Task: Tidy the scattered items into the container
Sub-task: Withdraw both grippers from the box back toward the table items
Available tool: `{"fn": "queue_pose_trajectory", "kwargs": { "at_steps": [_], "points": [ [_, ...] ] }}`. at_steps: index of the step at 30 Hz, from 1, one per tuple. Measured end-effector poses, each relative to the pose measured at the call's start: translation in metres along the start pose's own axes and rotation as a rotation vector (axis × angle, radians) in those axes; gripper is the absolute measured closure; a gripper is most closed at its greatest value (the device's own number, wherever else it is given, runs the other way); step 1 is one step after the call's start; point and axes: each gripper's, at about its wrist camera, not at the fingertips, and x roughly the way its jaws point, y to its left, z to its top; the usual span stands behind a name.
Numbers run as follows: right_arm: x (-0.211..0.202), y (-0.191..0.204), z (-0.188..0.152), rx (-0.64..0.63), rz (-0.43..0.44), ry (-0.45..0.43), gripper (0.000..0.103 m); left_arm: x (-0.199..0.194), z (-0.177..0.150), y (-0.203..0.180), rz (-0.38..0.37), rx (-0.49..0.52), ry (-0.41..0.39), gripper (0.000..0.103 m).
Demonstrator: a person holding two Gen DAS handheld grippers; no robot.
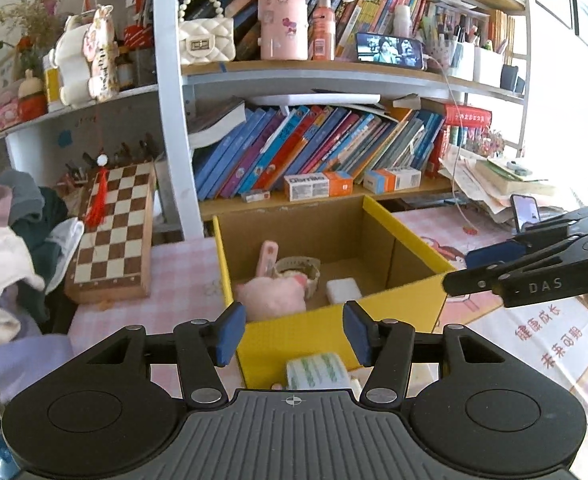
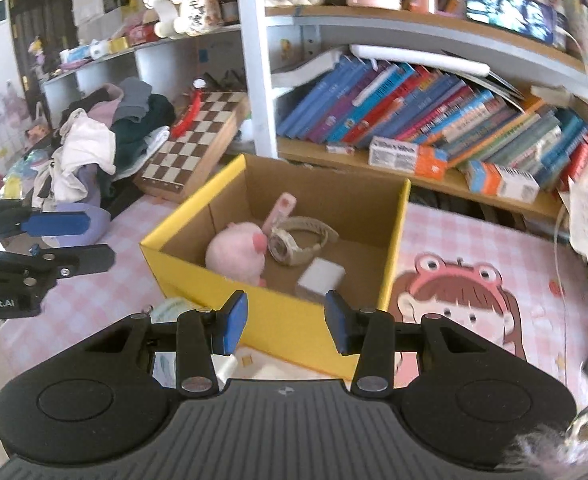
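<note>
Left gripper [image 1: 291, 332]: blue pads apart, nothing between them, hovering at the near wall of the yellow cardboard box with brown inside [image 1: 410, 236]. Right gripper [image 2: 286, 322]: pads also apart, empty, at the box's near corner.

Box contents: pink plush toy [image 2: 234, 252] at 9 o'clock, beige wristwatch [image 2: 294, 240] touching it at centre, pink flat stick-shaped item [image 2: 280, 210] leaning at 12 o'clock, white square block [image 2: 321, 274] at 5 o'clock.

Outside the box: green-and-white patterned roll [image 1: 318, 372] on the pink checked worktop [image 2: 94, 304], just beside the near wall. Wooden chessboard [image 1: 114, 232] at 9 o'clock of the box.
</note>
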Motion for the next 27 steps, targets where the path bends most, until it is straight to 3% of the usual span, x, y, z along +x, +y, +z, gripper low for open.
{"fn": "queue_pose_trajectory", "kwargs": {
  "at_steps": [4,27],
  "points": [
    [-0.006,-0.001,-0.018,0.024,-0.028,0.008,0.062,-0.005,-0.013,0.0,0.03,-0.009,0.003,0.043],
    [0.001,0.036,-0.095,-0.014,-0.085,0.081,0.059,-0.003,-0.074,-0.02,0.033,-0.071,0.132,0.041]
  ]
}}
